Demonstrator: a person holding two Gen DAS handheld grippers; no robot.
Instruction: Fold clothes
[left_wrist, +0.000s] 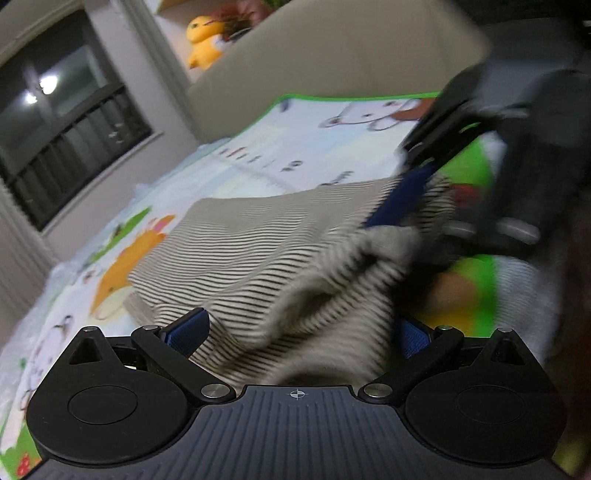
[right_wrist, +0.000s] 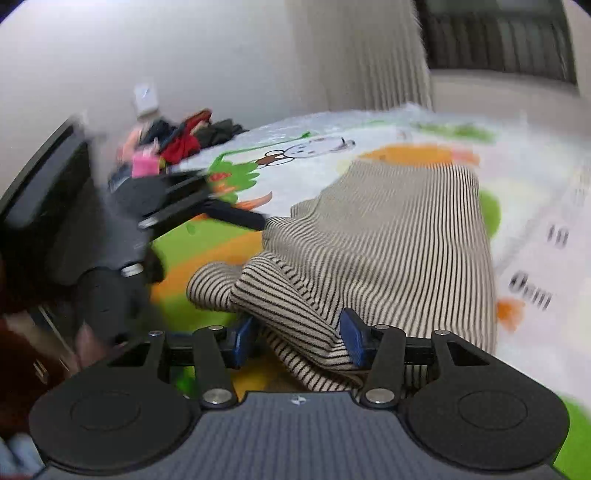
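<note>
Nearest the right wrist camera, the right claw has its blue pads clamped on a bunched fold of the striped garment. The rest of the garment lies ahead on the cartoon play mat, long axis running away from that claw. The left claw stands wide apart with cloth lying loosely between its pads — gripping nothing. The right hand is therefore the better placed — the fold turns on its hold.
</note>
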